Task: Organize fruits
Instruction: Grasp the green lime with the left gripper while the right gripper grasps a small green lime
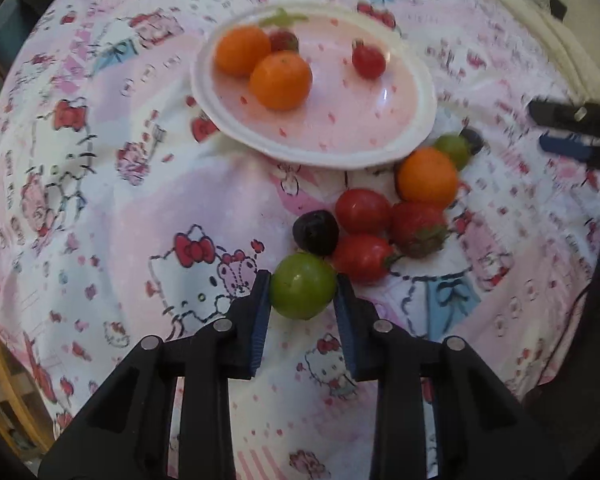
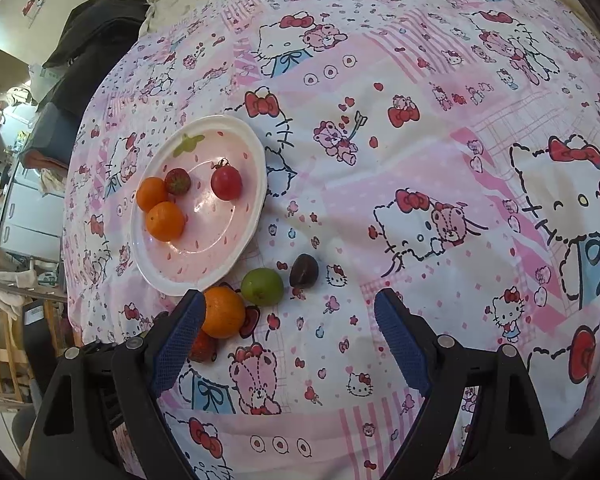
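Note:
In the left wrist view a pink plate (image 1: 412,128) holds two oranges (image 1: 281,80), a strawberry (image 1: 284,40) and a red tomato (image 1: 368,61). My left gripper (image 1: 302,286) is shut on a green fruit (image 1: 302,286) at the near end of a fruit pile: a dark plum (image 1: 315,232), two tomatoes (image 1: 362,210), a strawberry (image 1: 418,228), an orange (image 1: 427,178) and a second green fruit (image 1: 454,149). My right gripper (image 2: 288,312) is open and empty above the cloth, near an orange (image 2: 222,312), a green fruit (image 2: 262,286) and a dark plum (image 2: 304,271). The plate (image 2: 256,152) lies beyond.
A Hello Kitty cloth (image 2: 420,160) covers the surface. The right gripper's fingers (image 1: 564,132) show at the right edge of the left wrist view. Wooden furniture (image 2: 0,340) and clutter stand off the cloth's left edge.

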The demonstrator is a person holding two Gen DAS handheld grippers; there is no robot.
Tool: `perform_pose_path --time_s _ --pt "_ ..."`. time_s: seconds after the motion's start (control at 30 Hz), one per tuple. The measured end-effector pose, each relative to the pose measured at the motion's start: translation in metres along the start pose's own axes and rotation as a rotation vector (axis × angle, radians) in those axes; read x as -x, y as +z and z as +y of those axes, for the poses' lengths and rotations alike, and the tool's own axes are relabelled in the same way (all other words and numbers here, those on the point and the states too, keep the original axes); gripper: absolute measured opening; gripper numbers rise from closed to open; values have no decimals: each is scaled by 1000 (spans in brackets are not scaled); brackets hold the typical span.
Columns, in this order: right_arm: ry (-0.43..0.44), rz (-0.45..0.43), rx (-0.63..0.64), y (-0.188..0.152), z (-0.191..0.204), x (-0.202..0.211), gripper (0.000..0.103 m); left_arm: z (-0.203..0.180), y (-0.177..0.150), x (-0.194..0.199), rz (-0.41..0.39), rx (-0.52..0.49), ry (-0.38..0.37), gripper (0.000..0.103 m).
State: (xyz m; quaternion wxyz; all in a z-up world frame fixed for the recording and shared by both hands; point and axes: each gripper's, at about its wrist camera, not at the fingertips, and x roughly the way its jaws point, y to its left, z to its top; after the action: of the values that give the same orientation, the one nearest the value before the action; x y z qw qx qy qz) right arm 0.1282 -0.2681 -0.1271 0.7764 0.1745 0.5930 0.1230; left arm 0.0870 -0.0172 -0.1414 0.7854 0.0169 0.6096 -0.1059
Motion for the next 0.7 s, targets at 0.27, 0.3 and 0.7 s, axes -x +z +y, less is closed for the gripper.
perform_pose_path --time_s 0.27,0.3,0.7 --pt "149 117 -73 -1 2 -23 70 28 -11 55 -128 230 -9 27" --pt "145 126 -76 -1 3 -27 68 34 -10 58 -140 251 10 27" --pt "148 168 -263 6 -8 -78 49 38 -5 56 -167 294 13 27"
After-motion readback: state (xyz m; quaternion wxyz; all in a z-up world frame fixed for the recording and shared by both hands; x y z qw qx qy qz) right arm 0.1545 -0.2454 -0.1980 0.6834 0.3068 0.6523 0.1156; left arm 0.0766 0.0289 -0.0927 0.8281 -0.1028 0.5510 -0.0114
